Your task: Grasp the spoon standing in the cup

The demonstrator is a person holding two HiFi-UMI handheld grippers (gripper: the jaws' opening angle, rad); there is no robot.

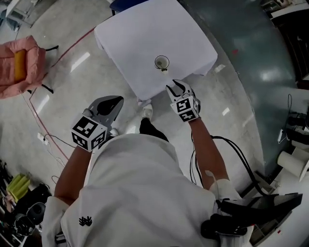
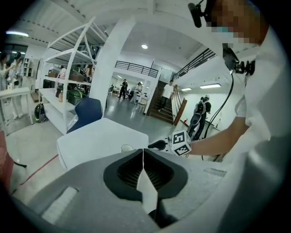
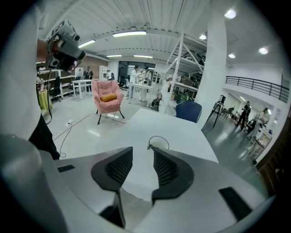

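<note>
A small clear cup [image 1: 161,62] stands near the front edge of a white table [image 1: 145,34], with a short spoon [image 1: 164,69] leaning on its near rim. My right gripper [image 1: 176,88] hovers at the table's front edge, just short of the cup, and is open with nothing between its jaws. In the right gripper view the cup [image 3: 159,142] and the spoon handle [image 3: 149,146] show just beyond the open gripper [image 3: 142,150]. My left gripper [image 1: 117,101] hangs over the floor left of the table, shut and empty [image 2: 143,152]. The left gripper view shows the cup [image 2: 127,148] far off.
A pink armchair [image 1: 21,65] stands on the floor at left. A blue chair [image 1: 123,4] sits behind the table. Black cables [image 1: 231,149] trail at my right. White shelving [image 2: 68,68] and a pillar [image 3: 213,77] stand further off, with people in the distance.
</note>
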